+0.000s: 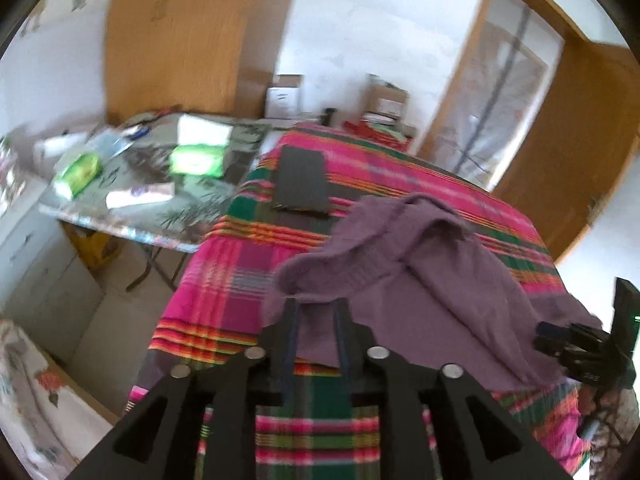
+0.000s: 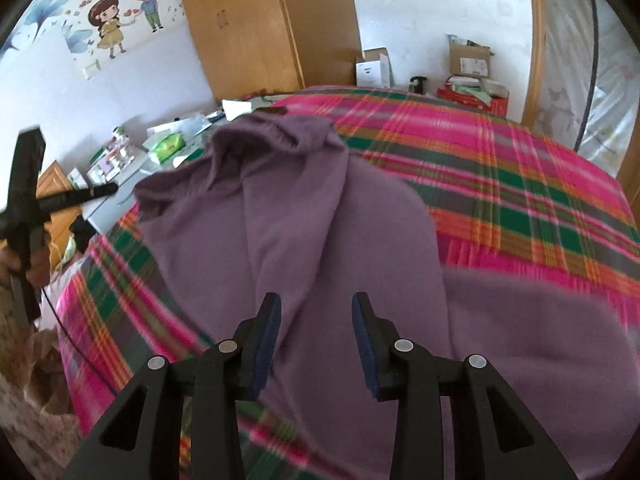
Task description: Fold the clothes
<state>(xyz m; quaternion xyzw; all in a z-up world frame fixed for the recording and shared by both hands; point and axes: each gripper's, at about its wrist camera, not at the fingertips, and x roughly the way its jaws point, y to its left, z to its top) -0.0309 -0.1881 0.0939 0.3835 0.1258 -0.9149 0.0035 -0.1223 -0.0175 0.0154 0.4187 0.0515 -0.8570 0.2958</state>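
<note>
A purple knit garment (image 1: 432, 280) lies rumpled on the bed's pink and green plaid cover (image 1: 224, 280), with its ribbed hem or collar bunched up toward the far side. My left gripper (image 1: 317, 308) is at the garment's near left edge. Its jaws stand apart with purple cloth showing in the gap, and the pads do not press on it. In the right wrist view the purple garment (image 2: 304, 216) fills the middle. My right gripper (image 2: 317, 312) hovers open just above the garment, with nothing between its fingers. A hand holds the left gripper (image 2: 94, 208) at the bed's left edge.
A dark folded item (image 1: 302, 184) lies farther up the bed. A cluttered side table (image 1: 152, 184) stands to the left of the bed. A wooden wardrobe (image 2: 260, 24) and cardboard boxes (image 2: 468, 60) are at the far wall. A door frame (image 1: 560, 128) is on the right.
</note>
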